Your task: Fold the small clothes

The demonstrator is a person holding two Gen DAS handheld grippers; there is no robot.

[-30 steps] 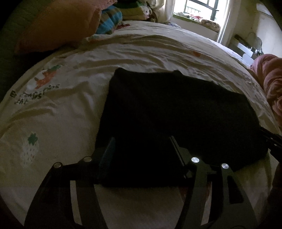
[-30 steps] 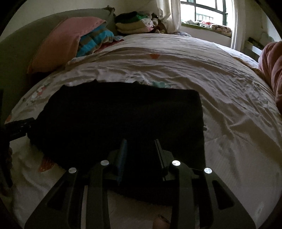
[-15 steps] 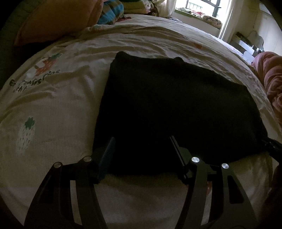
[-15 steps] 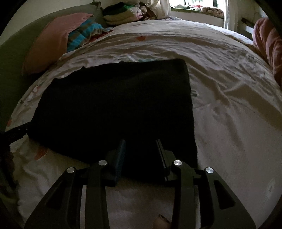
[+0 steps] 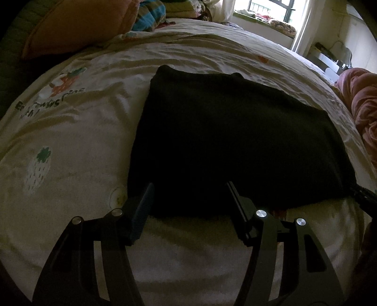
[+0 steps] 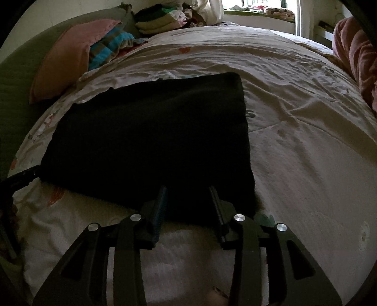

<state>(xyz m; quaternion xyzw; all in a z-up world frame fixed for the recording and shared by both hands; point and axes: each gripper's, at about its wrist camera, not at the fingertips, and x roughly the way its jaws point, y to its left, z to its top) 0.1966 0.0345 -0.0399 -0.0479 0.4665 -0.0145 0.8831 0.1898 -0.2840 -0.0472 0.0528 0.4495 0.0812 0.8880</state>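
Observation:
A black garment (image 5: 235, 136) lies folded flat in a rectangle on the cream strawberry-print bed sheet (image 5: 70, 141). My left gripper (image 5: 190, 186) stands open over its near left edge, and the cloth lies loose between the spread fingers. The right wrist view shows the same garment (image 6: 153, 136), with my right gripper (image 6: 188, 188) at its near right corner. Its jaws are opening, with the cloth's edge lying between them and neither pad pressing on it. The tip of the other gripper (image 6: 21, 176) shows at the garment's left corner.
A pink pillow (image 6: 68, 56), a striped blanket (image 6: 110, 44) and a stack of folded clothes (image 6: 160, 21) sit at the head of the bed. A pink blanket (image 5: 362, 101) is bunched at the right edge. The window sill (image 5: 271, 21) is beyond.
Both grippers have drawn back toward the garment's near edge, so less cloth lies under them. The right jaws have widened. The garment lies flat and still.

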